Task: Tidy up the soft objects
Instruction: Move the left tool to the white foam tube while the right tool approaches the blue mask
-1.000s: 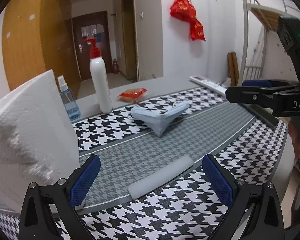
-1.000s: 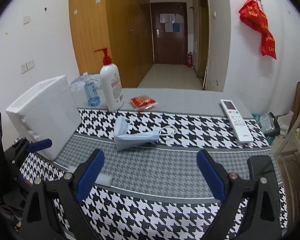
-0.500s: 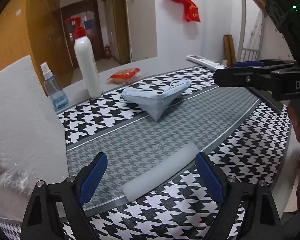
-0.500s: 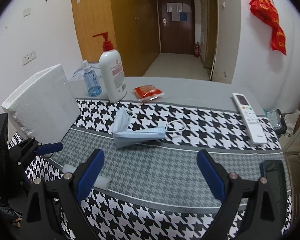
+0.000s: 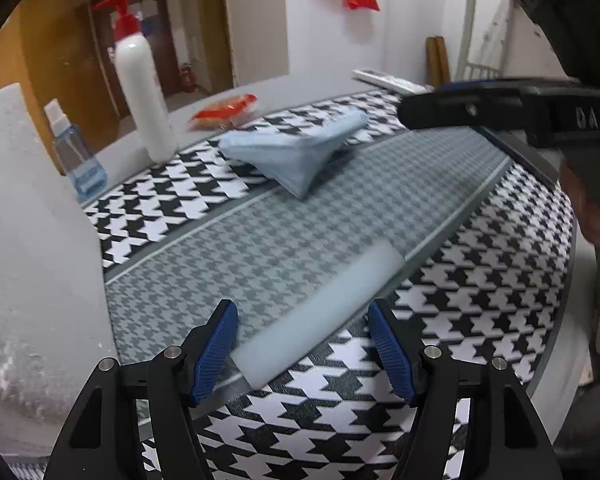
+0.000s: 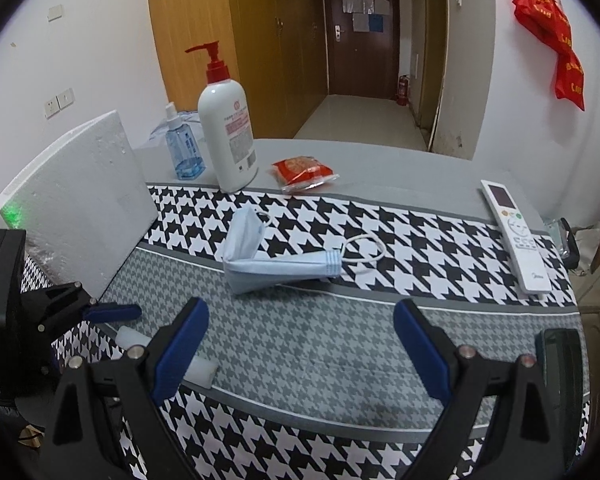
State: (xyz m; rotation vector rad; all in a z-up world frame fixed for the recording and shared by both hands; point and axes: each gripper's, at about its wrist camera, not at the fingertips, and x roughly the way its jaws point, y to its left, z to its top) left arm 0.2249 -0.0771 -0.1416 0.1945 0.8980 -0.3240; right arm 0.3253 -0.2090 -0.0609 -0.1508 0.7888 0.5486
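A pale white foam strip (image 5: 320, 312) lies slantwise on the houndstooth mat (image 5: 480, 312). My left gripper (image 5: 303, 344) straddles its near half. The jaws are closing with the strip between the blue pads (image 5: 216, 348), and I see no firm press on it. A folded light-blue face mask (image 6: 276, 268) with white ear loops rests mid-table, also in the left wrist view (image 5: 296, 152). My right gripper (image 6: 300, 344) hovers open before the mask with nothing between its fingers. The right wrist view shows the left gripper (image 6: 116, 314) at the strip (image 6: 202, 368).
A white foam block (image 6: 80, 208) stands at the left. Behind the mat are a pump bottle (image 6: 228, 136), a blue spray bottle (image 6: 182, 148) and a red snack packet (image 6: 304, 172). A remote (image 6: 516, 236) and a dark phone (image 6: 560, 360) lie on the right.
The left gripper has come down closer to the foam strip and its jaws have narrowed around it. The right gripper has edged forward and down toward the mask, still wide.
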